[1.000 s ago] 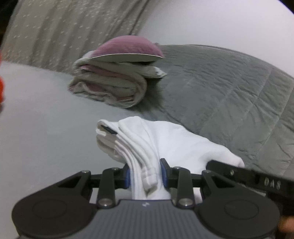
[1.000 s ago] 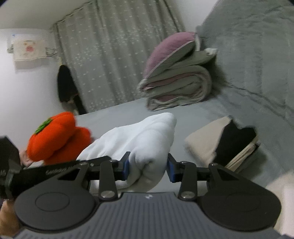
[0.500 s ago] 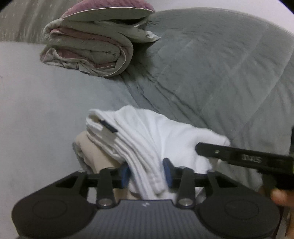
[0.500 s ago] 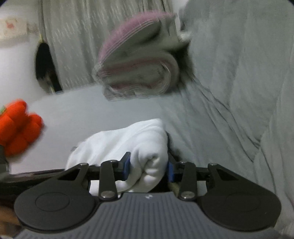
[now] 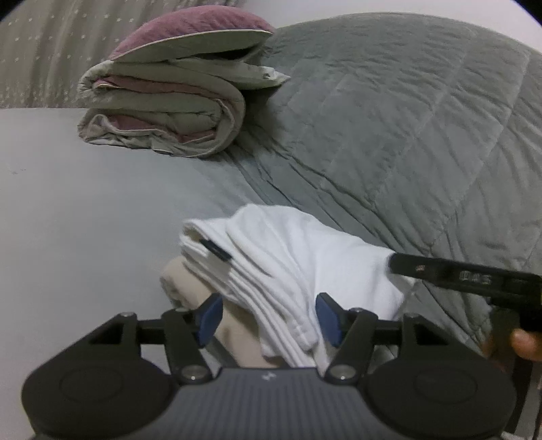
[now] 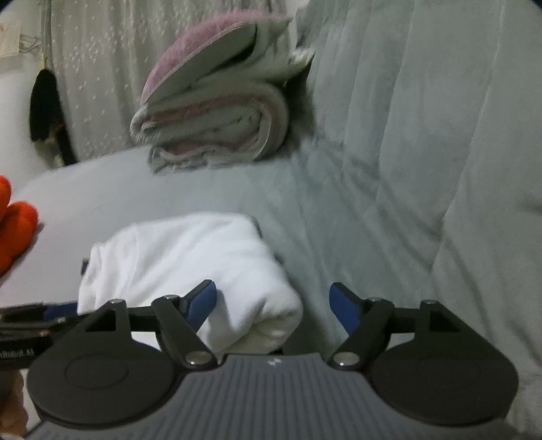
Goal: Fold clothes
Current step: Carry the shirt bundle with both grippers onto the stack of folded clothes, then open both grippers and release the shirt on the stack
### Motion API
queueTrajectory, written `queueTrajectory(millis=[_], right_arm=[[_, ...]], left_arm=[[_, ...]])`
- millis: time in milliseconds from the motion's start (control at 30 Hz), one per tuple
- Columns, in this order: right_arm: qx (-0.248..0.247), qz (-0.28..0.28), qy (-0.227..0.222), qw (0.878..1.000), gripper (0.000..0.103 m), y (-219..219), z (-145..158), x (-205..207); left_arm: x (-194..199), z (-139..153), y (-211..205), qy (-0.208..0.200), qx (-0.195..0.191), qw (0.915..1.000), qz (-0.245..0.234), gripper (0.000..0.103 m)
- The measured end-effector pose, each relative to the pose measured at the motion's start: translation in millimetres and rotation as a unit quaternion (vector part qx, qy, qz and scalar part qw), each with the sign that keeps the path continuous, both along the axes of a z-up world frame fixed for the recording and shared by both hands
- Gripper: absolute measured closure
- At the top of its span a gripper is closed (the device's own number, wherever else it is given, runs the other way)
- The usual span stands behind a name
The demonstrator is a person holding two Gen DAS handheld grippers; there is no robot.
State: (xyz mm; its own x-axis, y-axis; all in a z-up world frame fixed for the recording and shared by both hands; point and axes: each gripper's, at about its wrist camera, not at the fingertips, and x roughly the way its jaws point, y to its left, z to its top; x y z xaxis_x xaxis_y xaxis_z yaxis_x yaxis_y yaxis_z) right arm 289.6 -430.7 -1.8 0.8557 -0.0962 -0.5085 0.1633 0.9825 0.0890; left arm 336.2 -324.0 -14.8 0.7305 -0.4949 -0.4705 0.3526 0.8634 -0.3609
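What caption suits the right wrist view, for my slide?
Open right tongs straddle the folded white garment lying on the grey bed.

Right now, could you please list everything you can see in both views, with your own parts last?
White garment: one, white, folded, lying on a beige garment, between both open tongs.
Beige garment: one, beige, under the white one.
Folded quilt: one, grey and mauve, on the bed behind.
Pillow: one, mauve, on top of the quilt.
Grey bedspread: one, right side.
Curtain: one, grey, dotted, background.
Orange plush: one, left edge.
Left tongs: open.
Right tongs: open.
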Motion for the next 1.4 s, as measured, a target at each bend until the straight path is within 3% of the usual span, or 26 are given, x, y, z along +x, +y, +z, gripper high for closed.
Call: queueTrajectory(millis=[67, 233, 333, 367, 400, 433, 533, 633, 833, 933, 1000, 1100, 1400], right_arm=[[0.007, -0.009, -0.013, 1.000, 0.021, 0.3, 6.1, -2.9], [0.014, -0.034, 0.003, 0.999, 0.021, 25.2, 13.2, -24.6], [0.046, -0.051, -0.001, 0.998, 0.020, 48.6, 17.8, -51.8], [0.056, -0.051, -0.004, 0.997, 0.016, 57.4, 18.2, -61.4], [0.064, -0.051, -0.007, 0.997, 0.003, 66.9, 18.5, -71.8], [0.071, -0.052, -0.010, 0.996, 0.000, 76.4, 18.8, -82.1], [0.050, -0.085, -0.011, 0.995, 0.000, 104.2, 21.7, -109.8], [0.054, -0.115, -0.021, 0.992, 0.000, 124.6, 29.2, -131.8], [0.084, -0.164, -0.056, 0.981, 0.000, 161.8, 33.2, -163.3], [0.037, -0.136, -0.046, 0.989, 0.000, 180.0, 14.7, -167.4], [0.011, -0.143, -0.015, 0.990, 0.000, 182.3, 4.9, -159.0], [0.000, -0.162, -0.004, 0.987, 0.000, 178.5, 3.4, -151.2], [-0.002, -0.163, -0.002, 0.987, 0.000, 180.4, 1.1, -137.5]], left_arm=[[-9.1, 5.6, 10.9, 0.005, 0.003, 1.0000, 0.007, 0.038], [-39.9, 20.5, 31.2, 0.016, 0.023, 0.9995, 0.014, 0.036], [-58.3, 29.5, 43.3, 0.022, 0.035, 0.9990, 0.019, 0.034], [-64.5, 32.5, 47.4, 0.024, 0.039, 0.9987, 0.020, 0.030], [-70.7, 35.5, 51.4, 0.026, 0.043, 0.9985, 0.021, 0.025], [-82.2, 39.9, 56.1, 0.016, 0.051, 0.9983, 0.025, 0.022], [-116.5, 51.9, 72.0, -0.009, 0.071, 0.9967, 0.039, 0.012], [-137.4, 52.7, 84.6, -0.010, 0.078, 0.9956, 0.050, 0.001], [-161.9, 45.9, 99.1, 0.023, 0.120, 0.9912, 0.052, 0.001], [-176.1, 39.0, 107.6, -0.005, 0.154, 0.9861, 0.062, 0.001], [-177.7, 34.2, 107.6, -0.010, 0.173, 0.9821, 0.073, 0.001], [-178.6, 29.7, 105.4, -0.016, 0.194, 0.9770, 0.086, 0.001], [-179.4, 30.1, 104.0, -0.025, 0.193, 0.9772, 0.084, 0.001]])
